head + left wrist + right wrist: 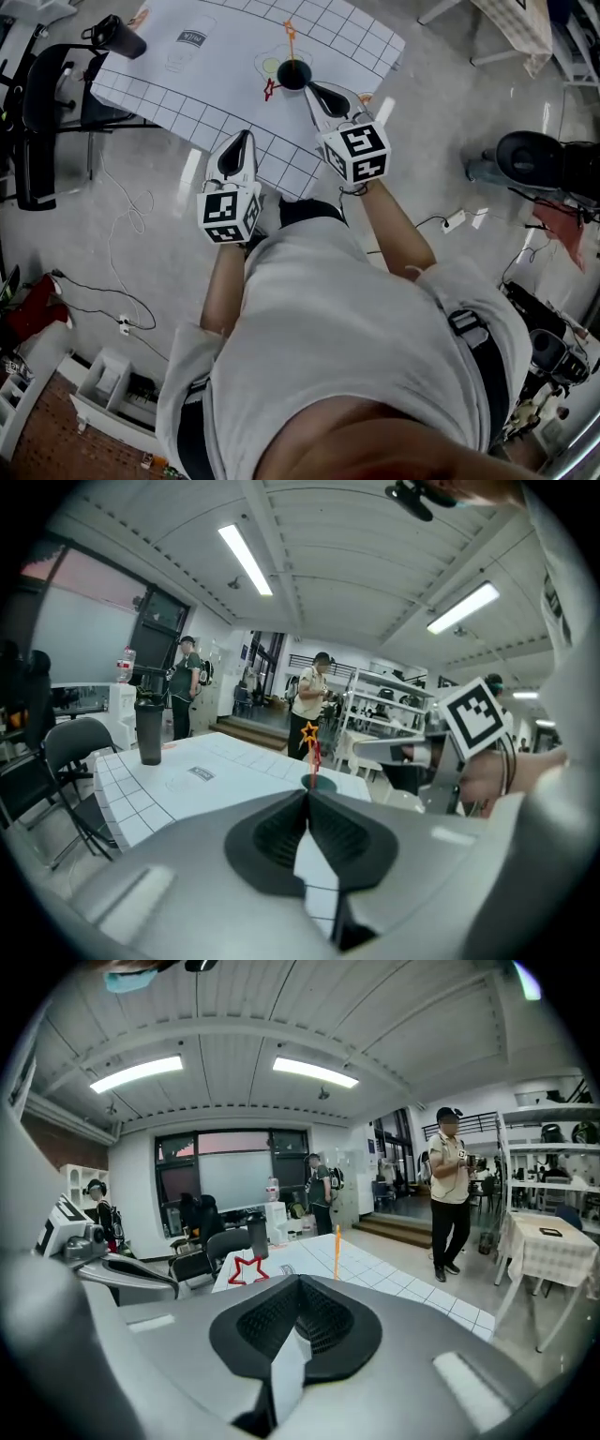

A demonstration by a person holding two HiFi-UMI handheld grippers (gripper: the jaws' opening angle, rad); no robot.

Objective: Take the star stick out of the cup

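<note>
jaws on both the left gripper (246, 137) and right gripper (314, 87) were pressed together, empty. the star stick (270, 89) stood in the cup (292, 73) near the table's (206, 103) near edge; spreading the right jaws before closing in, then lifting straight, seemed advisable.

Closed gripper (301, 1282), apparently before star stick (246, 1270)

This looks like a robotics lab or workshop in an open hall. The bare concrete floor (441, 112) is strewn with cables (117, 220) and a power strip (453, 221). Strip lights (314, 1071) hang from a ribbed ceiling above metal shelving (380, 705). There is an office chair (42, 112) beside a table (216, 56) covered with a white gridded sheet. A person (450, 1194) stands near low steps (398, 1227).
</note>
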